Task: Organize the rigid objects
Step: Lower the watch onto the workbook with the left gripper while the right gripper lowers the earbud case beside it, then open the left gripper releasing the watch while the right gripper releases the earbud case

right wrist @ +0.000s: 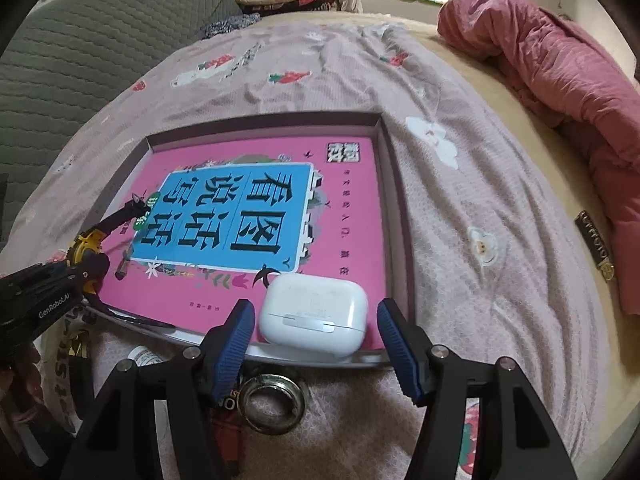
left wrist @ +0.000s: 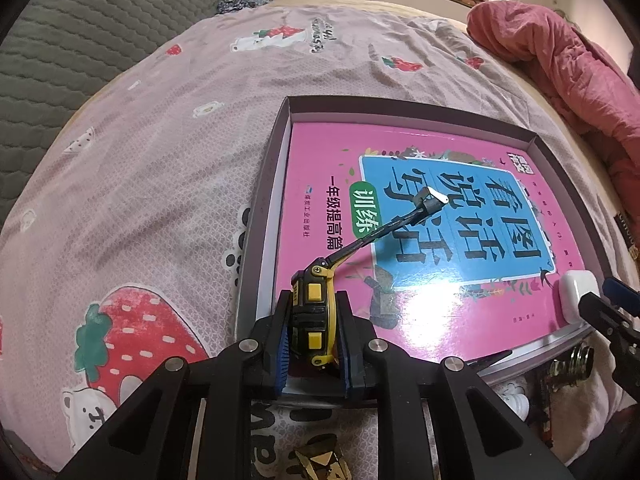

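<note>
The right gripper [right wrist: 316,340] stands open, its blue-padded fingers [right wrist: 236,344] flanking a white earbud case [right wrist: 314,320] without touching it; the case rests on a pink book [right wrist: 248,280] inside a shallow grey tray [right wrist: 394,200]; at nine o'clock the left gripper [right wrist: 86,272] clamps a yellow-and-black tape measure [right wrist: 86,246]; at six o'clock a metal ring [right wrist: 272,404] lies on the bed sheet [right wrist: 480,208].

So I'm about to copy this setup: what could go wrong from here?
The tape measure in the left tongs has its blade out over the pink book; it may snag or scrape the cover. The earbud case sits at the tray's near edge between the open right tongs; a nudge may tip it off.
</note>
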Tool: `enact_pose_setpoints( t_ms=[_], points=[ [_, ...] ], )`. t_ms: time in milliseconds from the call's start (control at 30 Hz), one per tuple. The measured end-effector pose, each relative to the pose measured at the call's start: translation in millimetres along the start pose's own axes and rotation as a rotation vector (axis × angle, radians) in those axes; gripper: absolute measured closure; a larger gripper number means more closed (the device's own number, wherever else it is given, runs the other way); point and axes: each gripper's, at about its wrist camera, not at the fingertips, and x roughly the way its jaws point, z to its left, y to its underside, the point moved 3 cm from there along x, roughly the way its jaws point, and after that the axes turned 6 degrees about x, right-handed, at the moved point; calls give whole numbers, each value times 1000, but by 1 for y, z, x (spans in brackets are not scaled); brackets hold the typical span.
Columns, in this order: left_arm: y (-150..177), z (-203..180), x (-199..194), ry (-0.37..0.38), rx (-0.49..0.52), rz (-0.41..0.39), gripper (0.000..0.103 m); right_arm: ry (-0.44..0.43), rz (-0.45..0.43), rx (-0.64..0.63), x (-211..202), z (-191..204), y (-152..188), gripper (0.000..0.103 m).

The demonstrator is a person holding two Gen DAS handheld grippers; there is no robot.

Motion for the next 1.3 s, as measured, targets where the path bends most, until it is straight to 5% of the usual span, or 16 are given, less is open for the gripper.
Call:
enact_pose_setpoints(
  t_ms=[367, 667, 833, 1300],
  points=[
    [1, 2, -6, -3, -21, -14, 77, -43, -43, 31, -14, -1, 1, 39],
    [2, -1, -14, 20, -11, -35, 64, -37, -69, 21, -19, 4, 2, 39],
    [1, -1, -21, 24, -6, -51, 45, -21, -72, 28, -20, 0, 4, 39],
    [-7, 6, -50, 54, -29, -120, 35, -26, -118, 29, -32, 0, 3, 39]
  ],
)
